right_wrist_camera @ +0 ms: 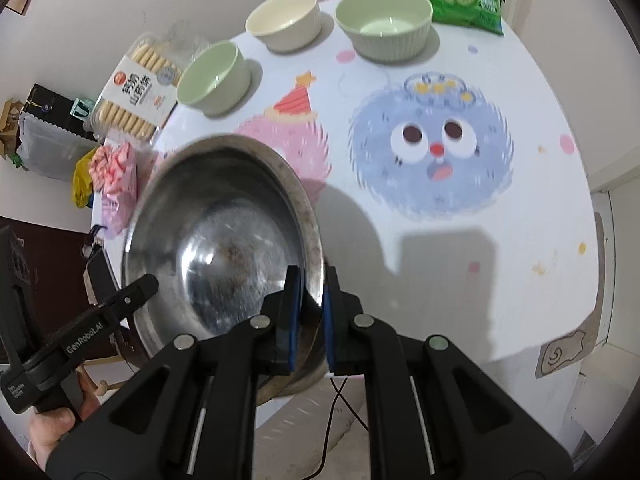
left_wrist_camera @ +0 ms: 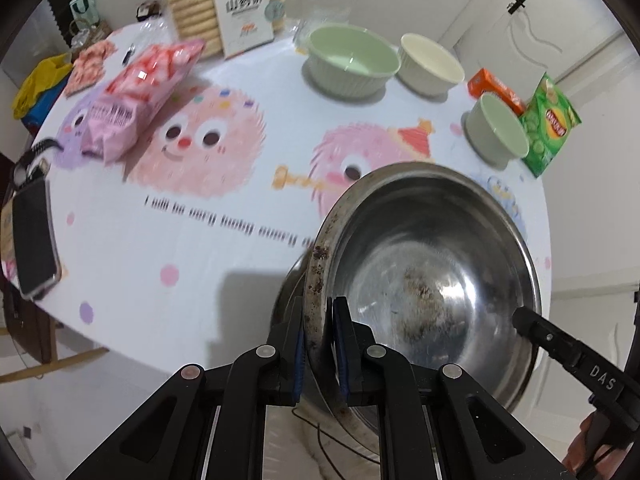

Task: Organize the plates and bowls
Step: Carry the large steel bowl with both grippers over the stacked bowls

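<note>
Left wrist view — both tongs (left_wrist_camera: 318,344) (right_wrist_camera: 312,312) clamp steel bowl (left_wrist_camera: 432,264) rim — above table (left_wrist_camera: 160,248).

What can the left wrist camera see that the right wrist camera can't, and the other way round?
Only the left wrist view shows the black phone at the table edge and the front of the pink snack bag.

Only the right wrist view shows the blue fuzzy cartoon face on the tablecloth and the person's hand holding the left gripper.

Both show the steel bowl, pinched at opposite rims by the left gripper and the right gripper, plus three ribbed bowls, the biscuit pack and the green chip bag.
</note>
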Motion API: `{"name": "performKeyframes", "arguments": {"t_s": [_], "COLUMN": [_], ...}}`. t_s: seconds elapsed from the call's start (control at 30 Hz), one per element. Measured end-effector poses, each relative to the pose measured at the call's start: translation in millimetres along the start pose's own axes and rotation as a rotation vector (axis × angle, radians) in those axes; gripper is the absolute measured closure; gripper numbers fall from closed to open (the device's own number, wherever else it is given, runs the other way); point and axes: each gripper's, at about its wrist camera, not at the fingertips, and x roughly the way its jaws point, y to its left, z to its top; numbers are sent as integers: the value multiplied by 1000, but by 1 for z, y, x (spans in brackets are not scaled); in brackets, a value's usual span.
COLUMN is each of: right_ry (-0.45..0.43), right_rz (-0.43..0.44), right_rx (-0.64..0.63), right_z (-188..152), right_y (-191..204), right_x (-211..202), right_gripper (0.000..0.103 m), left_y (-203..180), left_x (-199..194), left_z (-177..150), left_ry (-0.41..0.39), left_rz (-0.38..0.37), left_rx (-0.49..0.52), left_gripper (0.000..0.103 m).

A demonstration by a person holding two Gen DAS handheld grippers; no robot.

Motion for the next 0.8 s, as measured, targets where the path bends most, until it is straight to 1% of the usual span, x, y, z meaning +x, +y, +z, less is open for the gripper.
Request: {"name": "performKeyframes", "arguments": {"t_s": [0.1, 0.33, 0.8], "right_ry": [15, 44, 68], "right_rz": [-7, -24, -57], "right_rx": [-4, -5, 5], "right_z": [-12, -28, -34], "right_y": [2, 5, 0], "right_x": [4, 16, 34], "right_gripper": [91, 90, 90], "left_y": [6, 15, 16], "left_x": [4, 12, 32], "left_z": [-10, -20, -24], "left_ry": [11, 26, 65], "left_rz": [7, 22, 44], "left_rx": [-5, -2, 15], "left_gripper": [91, 91, 90]}}
